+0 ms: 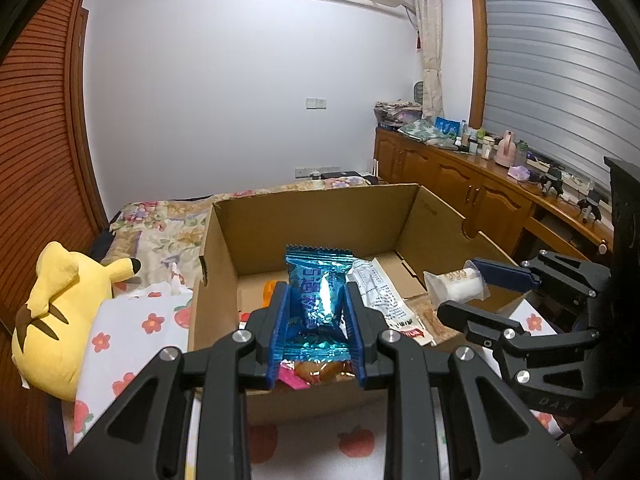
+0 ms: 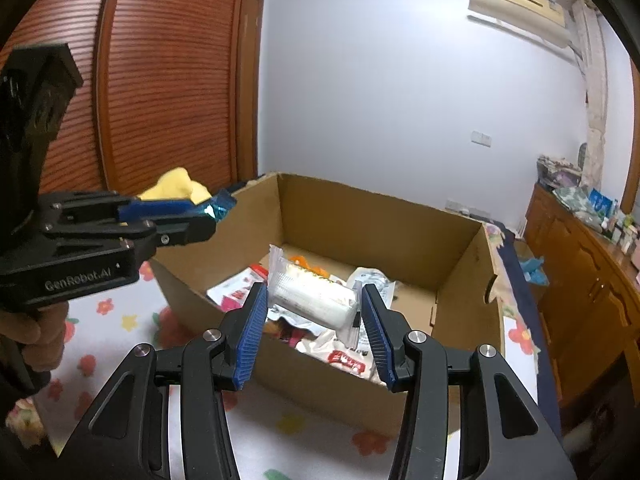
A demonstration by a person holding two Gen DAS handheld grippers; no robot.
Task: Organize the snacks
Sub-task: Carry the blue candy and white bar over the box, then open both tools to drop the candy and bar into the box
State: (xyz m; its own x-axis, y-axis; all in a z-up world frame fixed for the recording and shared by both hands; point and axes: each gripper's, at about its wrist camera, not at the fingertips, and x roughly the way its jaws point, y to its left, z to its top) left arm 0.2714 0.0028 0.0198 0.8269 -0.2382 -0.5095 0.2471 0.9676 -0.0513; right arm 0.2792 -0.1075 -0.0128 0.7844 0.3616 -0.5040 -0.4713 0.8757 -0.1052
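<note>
My left gripper (image 1: 316, 300) is shut on a shiny blue snack packet (image 1: 320, 280) and holds it upright over the near edge of an open cardboard box (image 1: 320, 208). My right gripper (image 2: 316, 300) holds a clear-wrapped white snack (image 2: 316, 298) between its blue pads (image 2: 254, 332) above the box (image 2: 360, 220). The right gripper also shows in the left wrist view (image 1: 464, 288), at the right. The left gripper shows in the right wrist view (image 2: 200, 216), at the left. Several snack packets (image 2: 348, 356) lie on the box floor.
The box stands on a flower-print cloth (image 1: 132, 328) on a bed. A yellow plush toy (image 1: 60, 312) lies left of the box. A wooden wardrobe (image 2: 168, 80) is on the left. A wooden cabinet (image 1: 480, 184) with clutter runs along the right wall.
</note>
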